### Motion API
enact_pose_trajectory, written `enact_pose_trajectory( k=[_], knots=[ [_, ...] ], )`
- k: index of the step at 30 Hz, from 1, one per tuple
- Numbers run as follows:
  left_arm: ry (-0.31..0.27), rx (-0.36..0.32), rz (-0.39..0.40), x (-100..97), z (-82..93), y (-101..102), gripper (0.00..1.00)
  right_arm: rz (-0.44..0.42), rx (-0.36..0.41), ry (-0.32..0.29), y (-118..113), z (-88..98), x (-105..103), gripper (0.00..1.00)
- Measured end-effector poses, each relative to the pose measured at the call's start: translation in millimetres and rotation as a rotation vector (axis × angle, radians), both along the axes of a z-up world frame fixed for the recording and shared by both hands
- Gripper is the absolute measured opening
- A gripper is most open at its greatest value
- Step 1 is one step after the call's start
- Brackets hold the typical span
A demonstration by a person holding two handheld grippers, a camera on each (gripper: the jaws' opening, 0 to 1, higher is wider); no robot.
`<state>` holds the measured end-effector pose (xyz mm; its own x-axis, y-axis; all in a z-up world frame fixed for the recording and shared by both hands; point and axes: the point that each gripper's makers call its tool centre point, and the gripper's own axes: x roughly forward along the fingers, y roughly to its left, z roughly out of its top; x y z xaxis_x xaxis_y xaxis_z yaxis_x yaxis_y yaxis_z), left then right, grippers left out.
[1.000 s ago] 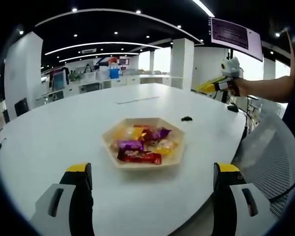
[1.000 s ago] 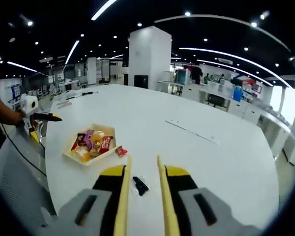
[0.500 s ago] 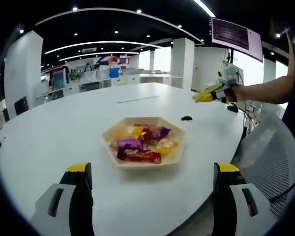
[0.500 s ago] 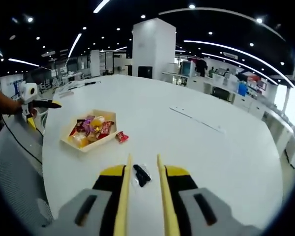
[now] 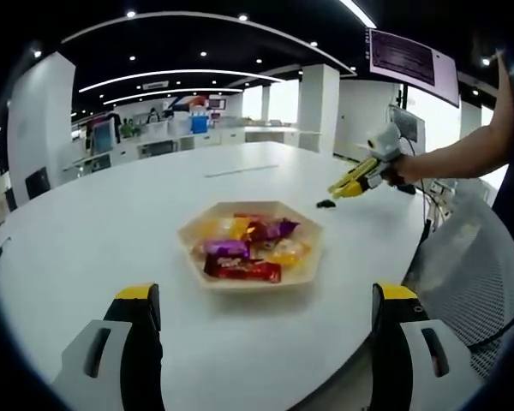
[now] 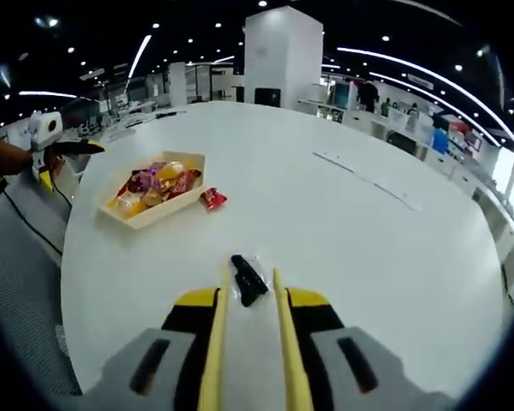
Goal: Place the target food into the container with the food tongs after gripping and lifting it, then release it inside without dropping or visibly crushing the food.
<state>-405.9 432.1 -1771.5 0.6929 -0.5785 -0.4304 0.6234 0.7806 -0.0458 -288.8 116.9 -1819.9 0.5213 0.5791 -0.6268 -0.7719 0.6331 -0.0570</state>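
On white table (image 5: 111, 231), hexagonal tray (image 5: 250, 248); open-plan office behind

In the right gripper view, the small black clear-wrapped item (image 6: 248, 280) lies on the white table (image 6: 343, 231) just ahead of the yellow tongs; its lower end meets the left blade's tip, and whether the two touch cannot be told, nor what it is. The small red wrapped sweet (image 6: 212, 199) beside the pale hexagonal tray (image 6: 188, 193) is too small to read. In the left gripper view, the tray's back rim (image 5: 250, 205) hides behind nothing, but its sweets overlap and their labels blur.
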Motion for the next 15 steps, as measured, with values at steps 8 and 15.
enact_pose_trajectory(
  k=[8, 15],
  knots=[
    [0.007, -0.002, -0.003, -0.7, -0.7, -1.2, 1.0, 0.039, -0.053, 0.018, 4.0, -7.0, -0.6, 0.28],
    [0.024, -0.029, 0.018, 0.3, -1.4, 1.6, 1.0, 0.036, -0.075, 0.068, 5.8, -15.0, -0.9, 0.26]
  ],
)
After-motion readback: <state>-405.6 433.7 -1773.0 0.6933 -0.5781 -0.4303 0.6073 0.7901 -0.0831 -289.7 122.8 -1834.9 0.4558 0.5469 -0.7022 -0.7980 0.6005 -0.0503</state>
